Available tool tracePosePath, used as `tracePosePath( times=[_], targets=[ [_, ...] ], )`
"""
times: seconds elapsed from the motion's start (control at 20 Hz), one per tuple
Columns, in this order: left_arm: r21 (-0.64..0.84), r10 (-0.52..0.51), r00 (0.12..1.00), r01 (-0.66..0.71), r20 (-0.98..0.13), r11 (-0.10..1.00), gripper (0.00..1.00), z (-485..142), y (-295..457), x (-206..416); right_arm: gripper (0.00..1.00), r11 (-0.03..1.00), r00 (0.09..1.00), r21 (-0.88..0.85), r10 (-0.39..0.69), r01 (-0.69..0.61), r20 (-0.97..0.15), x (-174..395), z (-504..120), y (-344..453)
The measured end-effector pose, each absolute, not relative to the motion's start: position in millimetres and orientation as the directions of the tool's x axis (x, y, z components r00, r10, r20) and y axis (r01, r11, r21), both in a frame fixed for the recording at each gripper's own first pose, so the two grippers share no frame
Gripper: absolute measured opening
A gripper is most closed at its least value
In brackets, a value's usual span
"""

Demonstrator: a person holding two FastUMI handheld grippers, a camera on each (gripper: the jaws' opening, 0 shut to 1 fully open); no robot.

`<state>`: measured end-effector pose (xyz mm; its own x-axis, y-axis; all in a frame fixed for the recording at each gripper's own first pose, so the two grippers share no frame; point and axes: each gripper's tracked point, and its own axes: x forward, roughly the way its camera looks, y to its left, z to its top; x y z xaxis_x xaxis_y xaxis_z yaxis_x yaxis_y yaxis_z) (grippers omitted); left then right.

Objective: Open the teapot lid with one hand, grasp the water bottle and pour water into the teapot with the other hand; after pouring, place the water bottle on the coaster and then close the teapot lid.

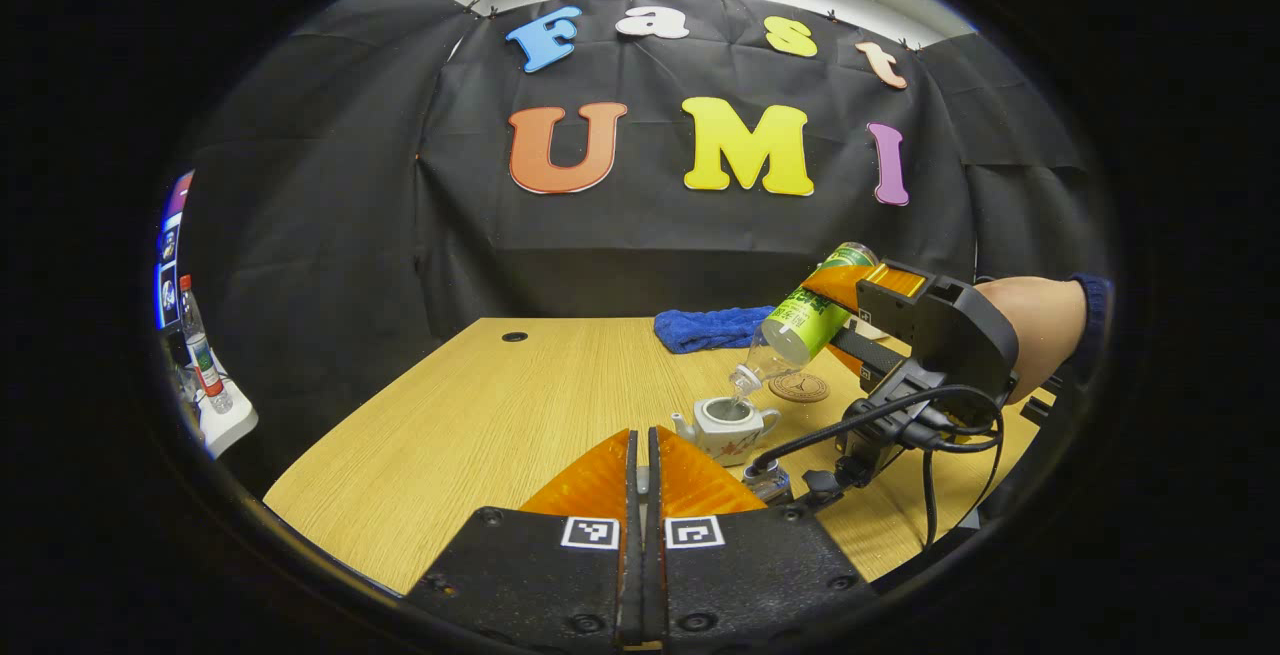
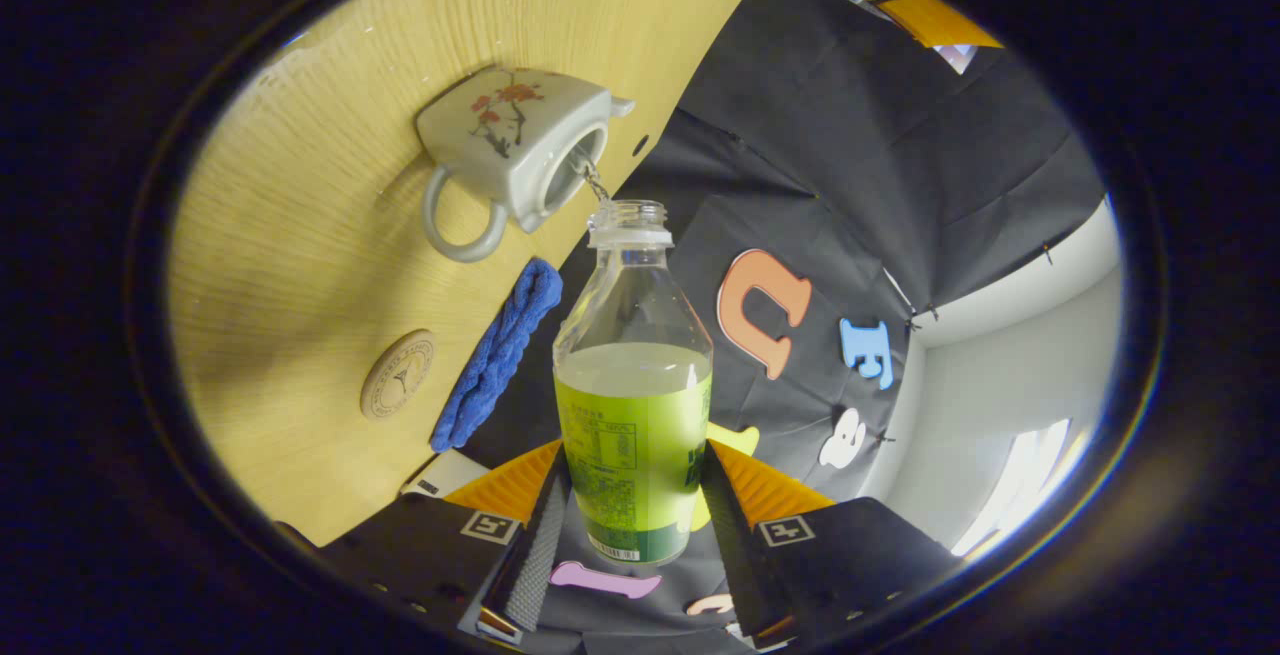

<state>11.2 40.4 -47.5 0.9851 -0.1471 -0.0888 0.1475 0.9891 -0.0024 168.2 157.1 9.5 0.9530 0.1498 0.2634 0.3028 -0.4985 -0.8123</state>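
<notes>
Wooden table (image 1: pixel 480 405); right gripper (image 2: pixel 630 495) tilts water bottle (image 2: pixel 632 415) over teapot (image 2: pixel 520 150).

Even indoor light, sharp at the centre, heavy fisheye bending at the rims.

In the left gripper view the counter (image 1: pixel 480 405) is evenly lit with soft, faint shadows, and its edges curve strongly toward the rim. In the right gripper view a bright window patch (image 2: pixel 1020 475) glares at the lower right, the counter darkens to a dull shade toward the lower left, and the water bottle (image 2: pixel 632 405) is crisp, its clear upper part catching small highlights. Both views dim at their rims.
</notes>
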Motion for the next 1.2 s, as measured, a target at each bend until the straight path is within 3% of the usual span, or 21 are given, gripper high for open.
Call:
tracePosePath(
  times=[0.4, 1.2],
  targets=[
    [-0.006, -0.156, 0.984, 0.156, -0.087, 0.988, 0.03, -46, 36, 10, 0.73, -0.556, 0.937, -0.755, 0.176, 0.348, 0.302, 166, 14, 161],
    [-0.018, -0.176, 0.981, 0.175, -0.081, 0.984, 0.03, -42, 35, 6, 0.71, -0.559, 0.926, -0.739, 0.203, 0.376, 0.318, 160, 15, 175]
  ],
)
